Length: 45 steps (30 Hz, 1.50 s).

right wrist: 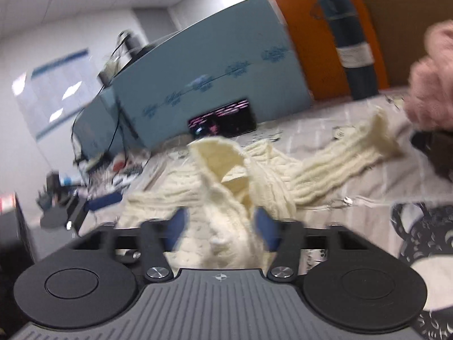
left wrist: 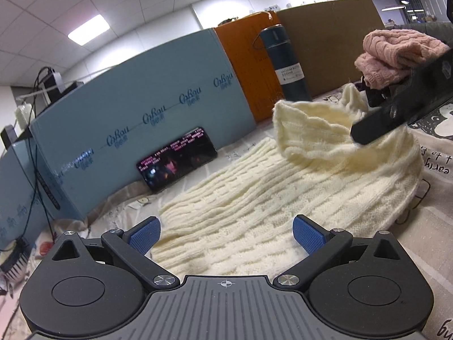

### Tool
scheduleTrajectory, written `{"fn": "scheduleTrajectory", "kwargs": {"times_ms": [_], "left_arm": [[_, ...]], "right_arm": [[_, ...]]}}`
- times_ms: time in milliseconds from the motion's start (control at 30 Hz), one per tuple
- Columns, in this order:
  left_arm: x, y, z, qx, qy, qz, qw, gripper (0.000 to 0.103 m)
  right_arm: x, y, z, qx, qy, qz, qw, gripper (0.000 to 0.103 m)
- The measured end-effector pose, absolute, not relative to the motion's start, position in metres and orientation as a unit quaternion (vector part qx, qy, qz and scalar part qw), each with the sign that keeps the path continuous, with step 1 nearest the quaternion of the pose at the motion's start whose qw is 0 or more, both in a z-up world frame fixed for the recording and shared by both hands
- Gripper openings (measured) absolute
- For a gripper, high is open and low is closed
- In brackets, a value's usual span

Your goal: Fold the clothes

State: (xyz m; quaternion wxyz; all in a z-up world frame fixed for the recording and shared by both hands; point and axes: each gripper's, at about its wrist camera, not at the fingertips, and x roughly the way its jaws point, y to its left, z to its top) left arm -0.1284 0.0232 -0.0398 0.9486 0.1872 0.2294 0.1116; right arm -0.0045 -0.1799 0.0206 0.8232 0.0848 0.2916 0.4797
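A cream cable-knit sweater (left wrist: pixel 254 198) lies spread on the printed table cover. My left gripper (left wrist: pixel 225 235) is open and empty, just above the sweater's near edge. My right gripper (right wrist: pixel 219 226) is shut on a bunch of the cream sweater (right wrist: pixel 220 198) and holds that part lifted; one sleeve (right wrist: pixel 354 158) trails off to the right. In the left wrist view the right gripper's black body (left wrist: pixel 402 104) reaches in from the right over the raised fold (left wrist: pixel 311 130). The right wrist view is blurred by motion.
A folded pink knit (left wrist: pixel 396 53) sits at the back right. A dark teal vacuum bottle (left wrist: pixel 286 59) stands against orange and brown boards. A lit phone (left wrist: pixel 177 157) leans on a light blue board (left wrist: pixel 127 119). Cables and clutter lie at the far left.
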Motion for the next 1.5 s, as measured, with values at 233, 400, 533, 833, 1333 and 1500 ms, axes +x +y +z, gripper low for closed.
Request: {"fn": "scheduleTrajectory", "kwargs": {"times_ms": [233,400,533,833,1333,1500], "left_arm": [[-0.126,0.032,-0.037,0.158,0.235,0.105,0.953,0.101],[-0.131,0.050,-0.018,0.119,0.191,0.156,0.962,0.101],[-0.134,0.061,0.013,0.052,0.124,0.145,0.980,0.101],[-0.075,0.012,0.026,0.109,0.176,0.008,0.978,0.102],[-0.116,0.076,-0.023,0.093,0.232,0.102,0.963,0.102],[-0.124,0.073,-0.028,0.104,0.233,0.109,0.961,0.102]], "right_arm": [[-0.031,-0.162,0.018,-0.007,0.248,0.521,0.816,0.050],[-0.047,-0.155,0.017,-0.059,0.218,0.531,0.817,0.068],[-0.055,-0.149,0.016,-0.086,0.208,0.536,0.814,0.079],[-0.066,-0.141,0.014,-0.125,0.193,0.531,0.815,0.084],[-0.074,-0.179,0.033,-0.053,0.138,0.602,0.784,0.092],[-0.063,-0.179,0.036,-0.015,0.147,0.589,0.795,0.092]]}}
